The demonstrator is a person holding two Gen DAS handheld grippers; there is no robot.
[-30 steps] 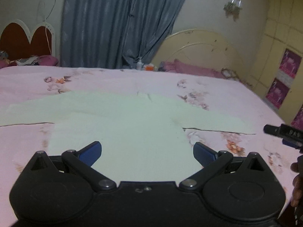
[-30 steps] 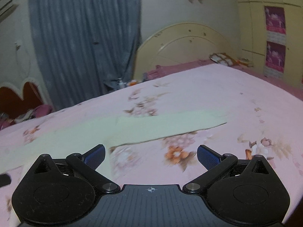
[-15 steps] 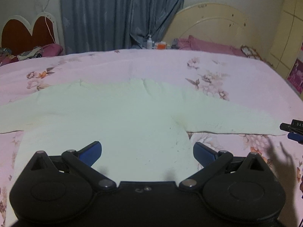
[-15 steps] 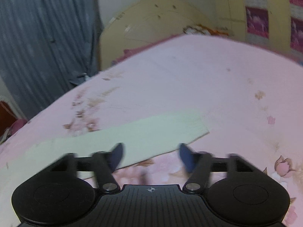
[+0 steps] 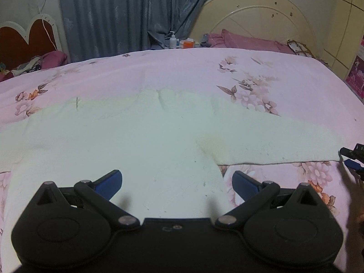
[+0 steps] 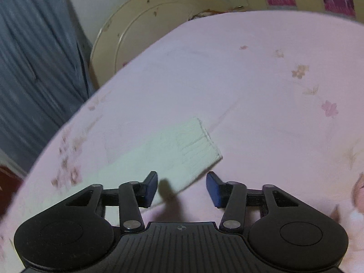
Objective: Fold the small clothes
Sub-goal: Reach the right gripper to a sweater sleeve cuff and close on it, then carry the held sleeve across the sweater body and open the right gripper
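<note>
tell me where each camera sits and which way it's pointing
Left wrist: rides the left hand-held gripper, low over the pale garment spread on the floral bedspread, facing the curtain and headboard; its open blue fingers show, and the right hand-held gripper tip enters at the right edge.
Right wrist: rides the right hand-held gripper, tilted down at the sleeve cuff; its fingers stand apart.
Shared: garment, bedspread, curtain, headboard.

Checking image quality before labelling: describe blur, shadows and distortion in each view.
Left wrist view: sharp, fisheye-bent; open left gripper casts soft finger shadows on the pale green long-sleeved top. Right wrist view: motion-blurred; open right gripper shadows the ribbed sleeve cuff.
</note>
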